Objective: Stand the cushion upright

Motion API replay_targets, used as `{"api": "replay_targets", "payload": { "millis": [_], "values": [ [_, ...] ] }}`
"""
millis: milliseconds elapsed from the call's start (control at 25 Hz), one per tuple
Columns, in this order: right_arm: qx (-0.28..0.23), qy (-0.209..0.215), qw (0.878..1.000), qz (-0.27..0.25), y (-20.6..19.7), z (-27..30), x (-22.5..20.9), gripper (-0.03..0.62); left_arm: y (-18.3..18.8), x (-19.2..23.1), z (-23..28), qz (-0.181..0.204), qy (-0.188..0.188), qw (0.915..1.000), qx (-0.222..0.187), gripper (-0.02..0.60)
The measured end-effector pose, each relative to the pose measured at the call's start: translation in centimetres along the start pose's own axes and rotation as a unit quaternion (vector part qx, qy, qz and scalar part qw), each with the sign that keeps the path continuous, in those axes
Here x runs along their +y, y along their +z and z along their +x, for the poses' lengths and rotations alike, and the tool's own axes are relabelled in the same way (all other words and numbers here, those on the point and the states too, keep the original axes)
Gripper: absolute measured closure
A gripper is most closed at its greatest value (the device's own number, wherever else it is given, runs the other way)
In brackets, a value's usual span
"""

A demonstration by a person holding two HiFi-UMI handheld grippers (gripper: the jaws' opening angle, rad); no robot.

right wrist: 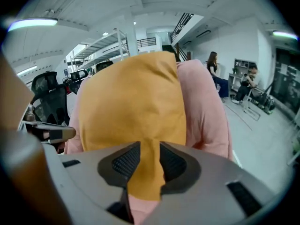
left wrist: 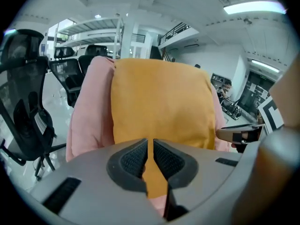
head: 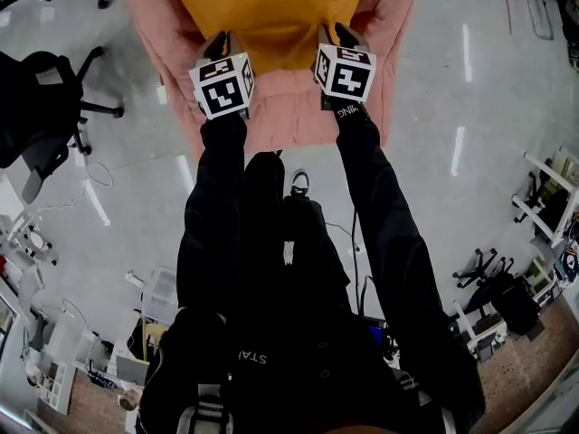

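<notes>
An orange cushion (head: 271, 7) stands upright against the back of a pink armchair (head: 298, 107). My two grippers are at its lower edge, one at each bottom corner. The left gripper (head: 220, 43) is nearly closed, and in the left gripper view its jaws (left wrist: 151, 146) leave only a thin slit with the cushion (left wrist: 159, 102) fabric in it. The right gripper (head: 341, 36) stands wider. In the right gripper view its jaws (right wrist: 149, 150) are apart with the cushion's (right wrist: 131, 102) creased bottom edge between them, the pads off the fabric.
The armchair's pink back (left wrist: 91, 111) and side (right wrist: 201, 107) frame the cushion. A black office chair (head: 45, 107) stands left of the armchair (left wrist: 23, 116). Two people (right wrist: 215, 74) sit far off at the right. Shelving and desks line the room's edges.
</notes>
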State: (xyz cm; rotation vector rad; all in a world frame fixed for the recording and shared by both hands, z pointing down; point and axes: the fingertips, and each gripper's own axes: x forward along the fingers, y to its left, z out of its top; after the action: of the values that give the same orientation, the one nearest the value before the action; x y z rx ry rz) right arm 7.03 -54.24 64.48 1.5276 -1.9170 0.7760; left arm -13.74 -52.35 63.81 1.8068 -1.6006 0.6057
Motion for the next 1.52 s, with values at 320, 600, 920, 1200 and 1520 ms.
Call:
{"api": "replay_targets", "payload": {
  "millis": [320, 600, 920, 1200, 1520],
  "values": [
    [-0.060, 0.019, 0.998, -0.005, -2.0, -10.7, 2.5, 0.566, -0.9, -2.4, -10.0, -0.021, 0.014, 0.9973, -0.069, 0.563],
    [-0.131, 0.054, 0.989, -0.031, -4.7, -27.2, 6.1, 0.582, -4.6, -8.8, -25.3, -0.042, -0.011, 0.9909, -0.128, 0.580],
    [-0.208, 0.073, 0.973, -0.064, -3.0, -47.2, 8.7, 0.580, -4.7, -16.1, -43.8, -0.029, -0.045, 0.9825, -0.178, 0.580],
    [-0.263, 0.083, 0.957, -0.087, -0.8, -56.3, 11.3, 0.580, -0.2, -18.6, -52.9, 0.012, -0.053, 0.9689, -0.242, 0.580],
    [-0.317, 0.073, 0.941, -0.095, 2.0, -61.0, 13.8, 0.581, 2.0, -19.1, -57.0, 0.054, -0.078, 0.9570, -0.274, 0.580]
  ]
}}
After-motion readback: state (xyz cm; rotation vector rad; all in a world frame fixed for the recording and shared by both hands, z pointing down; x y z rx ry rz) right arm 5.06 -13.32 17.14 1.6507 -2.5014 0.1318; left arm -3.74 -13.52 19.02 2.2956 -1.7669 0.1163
